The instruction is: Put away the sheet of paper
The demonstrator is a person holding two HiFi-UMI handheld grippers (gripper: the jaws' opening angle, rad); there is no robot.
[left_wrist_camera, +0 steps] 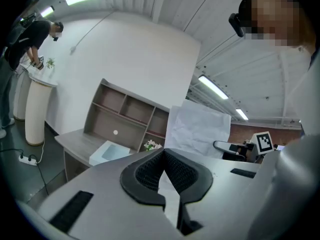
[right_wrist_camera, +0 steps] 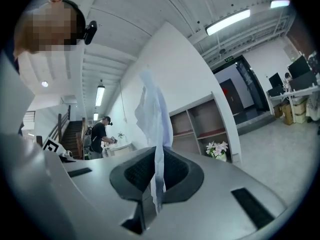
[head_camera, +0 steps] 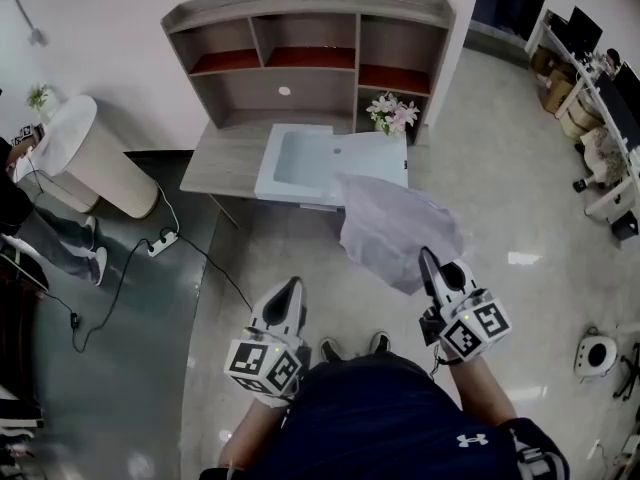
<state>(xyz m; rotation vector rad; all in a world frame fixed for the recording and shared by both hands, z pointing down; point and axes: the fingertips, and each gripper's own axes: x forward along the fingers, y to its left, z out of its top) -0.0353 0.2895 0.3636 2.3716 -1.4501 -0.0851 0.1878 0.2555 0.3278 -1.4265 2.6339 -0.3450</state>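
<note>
The right tool (head_camera: 428,259) is clamped on the sheet of paper (head_camera: 395,228), pinching its lower edge between both pads. In the right gripper view the sheet (right_wrist_camera: 155,115) rises edge-on and crumpled from the closed jaws of that tool (right_wrist_camera: 159,156). In the head view the paper fills the centre right of the frame, lifted clear of the floor (head_camera: 500,198), with its upper edge overlapping the near right corner of what looks like a shallow pale box (head_camera: 300,160), though the wide lens makes its depth hard to judge. That box lies on the grey tabletop (head_camera: 215,163) in the upper middle of the frame, below an open shelf unit (head_camera: 300,38), with a bunch of flowers (head_camera: 393,114) just to its right.

The left tool (head_camera: 292,288) sits at the lower centre of the frame, well apart from the paper; its jaws (left_wrist_camera: 163,154) meet at the tips and grip nothing. The sheet (left_wrist_camera: 200,129) shows beyond them at the centre right of the left gripper view. A white pedestal (head_camera: 88,158) stands at the left edge
</note>
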